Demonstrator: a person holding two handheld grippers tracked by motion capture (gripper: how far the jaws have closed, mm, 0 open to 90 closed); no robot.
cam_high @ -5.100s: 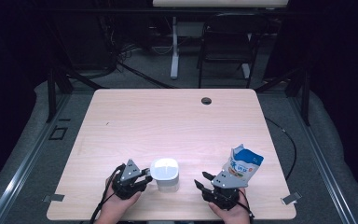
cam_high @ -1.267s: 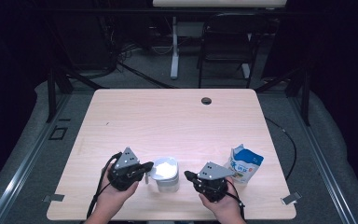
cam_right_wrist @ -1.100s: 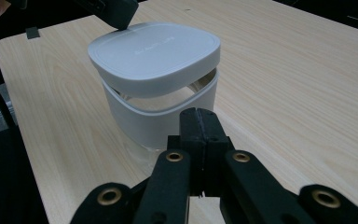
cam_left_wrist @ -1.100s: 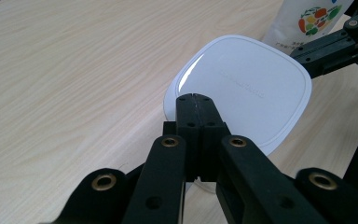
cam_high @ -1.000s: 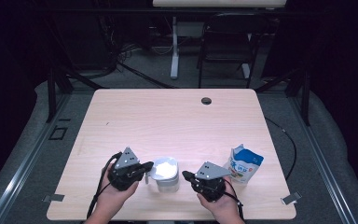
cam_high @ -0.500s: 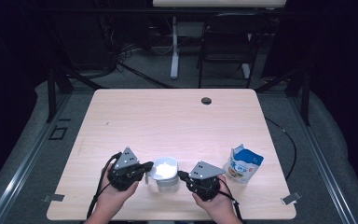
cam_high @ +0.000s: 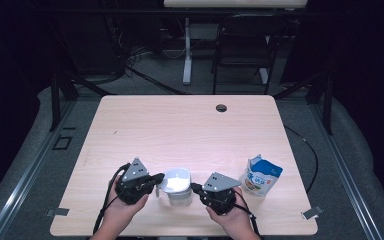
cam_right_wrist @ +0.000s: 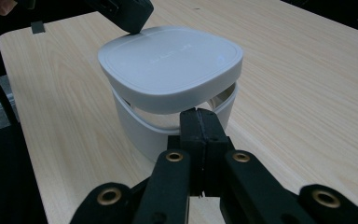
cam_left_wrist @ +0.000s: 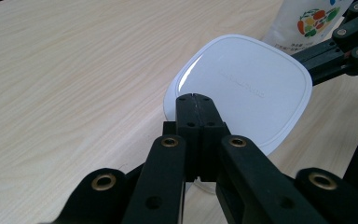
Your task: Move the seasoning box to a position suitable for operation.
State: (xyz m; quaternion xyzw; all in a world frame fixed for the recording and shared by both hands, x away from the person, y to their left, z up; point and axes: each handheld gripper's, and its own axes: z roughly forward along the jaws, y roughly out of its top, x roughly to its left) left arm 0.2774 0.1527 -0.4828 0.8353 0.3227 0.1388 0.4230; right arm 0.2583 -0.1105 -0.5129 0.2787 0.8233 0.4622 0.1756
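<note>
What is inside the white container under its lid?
The contents cannot be seen. The white lid sits askew over the white container, leaving a narrow gap that shows only a dark interior. Both shut grippers, left and right, are at it.

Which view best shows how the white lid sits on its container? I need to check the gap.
The right gripper view: the lid stands raised above the container, gap visible. The left gripper view shows the lid's top; the high view shows it small.

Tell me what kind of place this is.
Probably a lab or studio set up for recording: a bare wooden table on a grey mat, cables trailing over the floor, a chair behind, and dark surroundings.
</note>
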